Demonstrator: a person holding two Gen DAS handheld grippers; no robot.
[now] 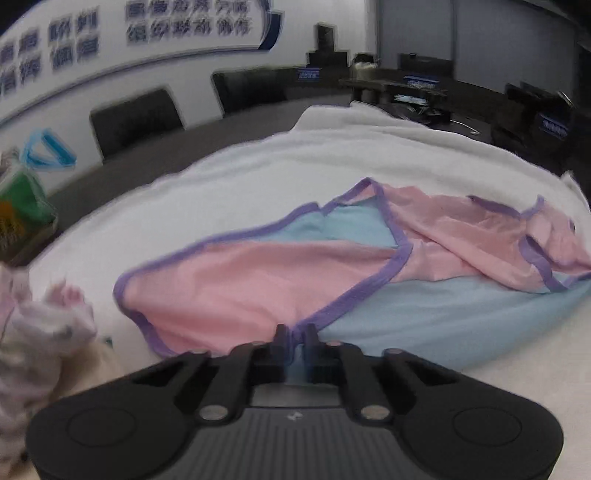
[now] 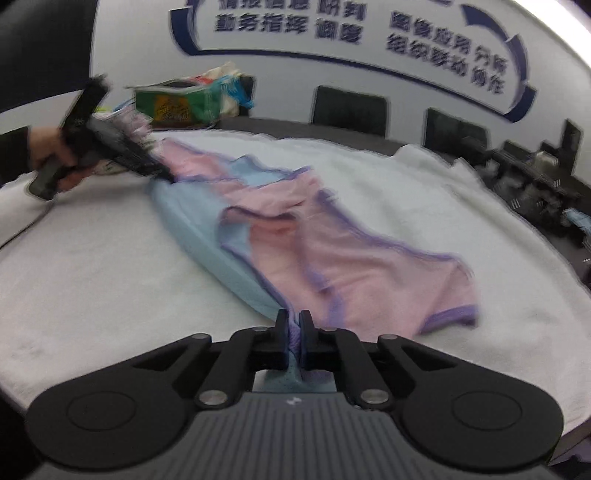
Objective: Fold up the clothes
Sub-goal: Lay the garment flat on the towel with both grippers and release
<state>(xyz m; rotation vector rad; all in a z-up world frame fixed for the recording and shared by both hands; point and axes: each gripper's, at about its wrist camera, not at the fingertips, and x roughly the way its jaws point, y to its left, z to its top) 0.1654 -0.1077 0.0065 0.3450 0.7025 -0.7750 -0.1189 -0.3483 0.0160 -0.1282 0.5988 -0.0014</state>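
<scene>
Underneath everything lies a white fluffy blanket (image 2: 92, 266) spread over a dark table (image 1: 122, 173). Behind it stand black chairs (image 2: 349, 107) and a white wall with blue writing (image 2: 369, 33). Both pictures are blurry, so the words are hard to read. A green bag (image 2: 173, 103) sits at the upper left of the right wrist view, and a pale crumpled cloth (image 1: 40, 332) is cut off at the left edge of the left wrist view.

The pink and blue garment (image 2: 343, 251) lies stretched out on the blanket, running from the upper left to the bottom middle of the right wrist view. The left gripper (image 1: 295, 334) pinches its purple edge. The right gripper (image 2: 294, 321) pinches the other end.
</scene>
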